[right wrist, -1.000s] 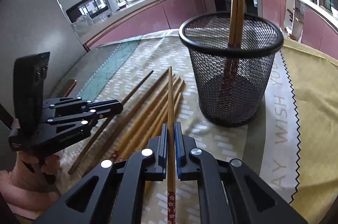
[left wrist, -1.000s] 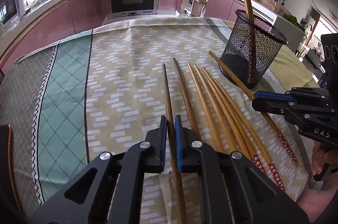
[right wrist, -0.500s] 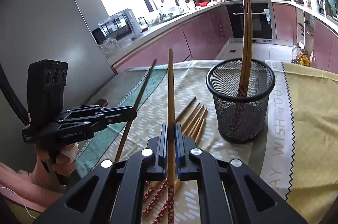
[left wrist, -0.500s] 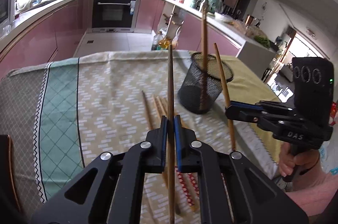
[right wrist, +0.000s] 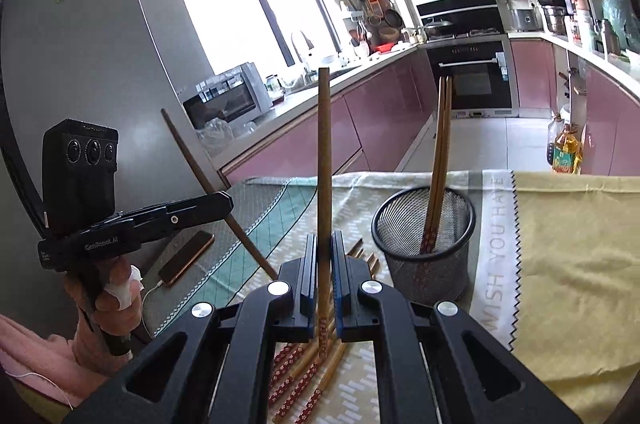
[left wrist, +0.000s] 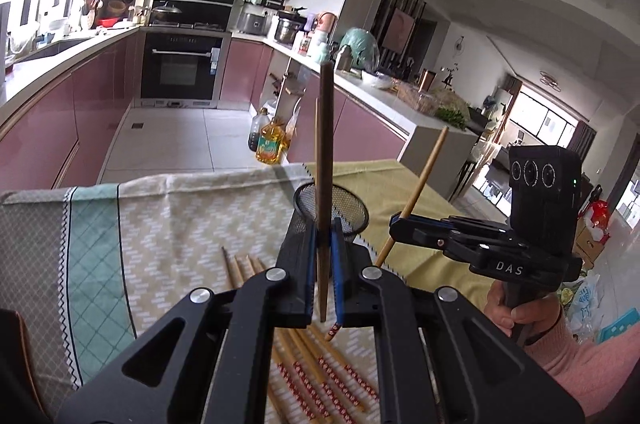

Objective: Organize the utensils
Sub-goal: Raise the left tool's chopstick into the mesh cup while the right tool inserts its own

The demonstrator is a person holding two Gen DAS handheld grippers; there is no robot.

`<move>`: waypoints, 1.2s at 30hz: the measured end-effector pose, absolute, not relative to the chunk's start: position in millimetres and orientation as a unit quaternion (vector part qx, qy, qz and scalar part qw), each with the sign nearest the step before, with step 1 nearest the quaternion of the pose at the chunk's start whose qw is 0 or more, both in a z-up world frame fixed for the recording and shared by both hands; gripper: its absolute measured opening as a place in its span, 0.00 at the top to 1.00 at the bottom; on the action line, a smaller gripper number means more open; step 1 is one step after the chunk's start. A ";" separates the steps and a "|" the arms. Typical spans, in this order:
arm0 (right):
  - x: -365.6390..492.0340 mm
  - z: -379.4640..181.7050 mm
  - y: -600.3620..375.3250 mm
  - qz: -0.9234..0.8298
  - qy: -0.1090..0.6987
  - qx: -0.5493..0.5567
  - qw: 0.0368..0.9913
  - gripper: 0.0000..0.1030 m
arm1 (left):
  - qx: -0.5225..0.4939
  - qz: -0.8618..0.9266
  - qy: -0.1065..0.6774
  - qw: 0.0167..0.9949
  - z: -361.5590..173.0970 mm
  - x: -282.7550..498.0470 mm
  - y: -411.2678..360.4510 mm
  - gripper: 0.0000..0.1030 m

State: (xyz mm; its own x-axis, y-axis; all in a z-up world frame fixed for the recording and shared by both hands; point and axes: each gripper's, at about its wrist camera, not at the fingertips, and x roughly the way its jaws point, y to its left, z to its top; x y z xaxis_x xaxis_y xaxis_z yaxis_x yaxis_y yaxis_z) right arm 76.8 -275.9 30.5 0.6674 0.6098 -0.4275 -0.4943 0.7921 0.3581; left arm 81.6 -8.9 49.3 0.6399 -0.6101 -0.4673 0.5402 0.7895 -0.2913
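Note:
My left gripper [left wrist: 323,236] is shut on a dark brown chopstick [left wrist: 325,143] that stands steeply up from its jaws. From the right wrist view, the left gripper [right wrist: 226,201] holds that stick [right wrist: 188,147] aslant above the table. My right gripper [right wrist: 325,248] is shut on a lighter chopstick [right wrist: 325,151] with a red patterned end. It shows again at the right gripper [left wrist: 396,224], its chopstick [left wrist: 424,179] leaning just right of the black mesh cup [left wrist: 348,207]. The cup [right wrist: 424,248] holds two chopsticks [right wrist: 440,151]. Several loose chopsticks [right wrist: 304,372] lie on the cloth below both grippers.
A phone [right wrist: 186,258] on a cable lies at the table's left edge. The patterned tablecloth [left wrist: 172,224] meets a yellow cloth [right wrist: 568,264] on the right. An oil bottle [left wrist: 270,143] stands on the kitchen floor beyond the table. A person's hands grip both handles.
Both grippers have risen from the table, each lifting its chopstick off the cloth. The sticks now tilt up steeply and the mesh cup sits lower and farther in both views.

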 end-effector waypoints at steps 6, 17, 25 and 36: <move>81.3 51.9 -290.9 0.293 0.242 0.097 0.920 0.94 | -0.066 -0.321 0.260 0.908 69.1 96.2 -23.8 0.93; 94.5 85.1 -310.6 0.272 0.203 0.083 0.937 0.94 | -0.057 -0.321 0.225 0.918 109.9 116.6 -47.3 0.93; 108.0 95.2 -315.9 0.259 0.193 0.069 0.944 0.94 | -0.038 -0.307 0.206 0.928 118.8 128.8 -65.1 0.93; 146.8 59.9 -307.9 0.251 0.277 0.060 0.926 0.94 | 0.018 -0.298 0.283 0.912 71.4 151.3 -92.1 0.93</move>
State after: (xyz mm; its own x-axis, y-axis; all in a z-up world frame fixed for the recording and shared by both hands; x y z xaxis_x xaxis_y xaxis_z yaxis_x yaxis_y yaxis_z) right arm 146.8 -307.9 59.9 0.7207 0.4972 -0.4831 -0.4312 0.8671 0.2492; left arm 151.3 -92.1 71.4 0.6623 -0.5326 -0.5269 0.5535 0.8218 -0.1350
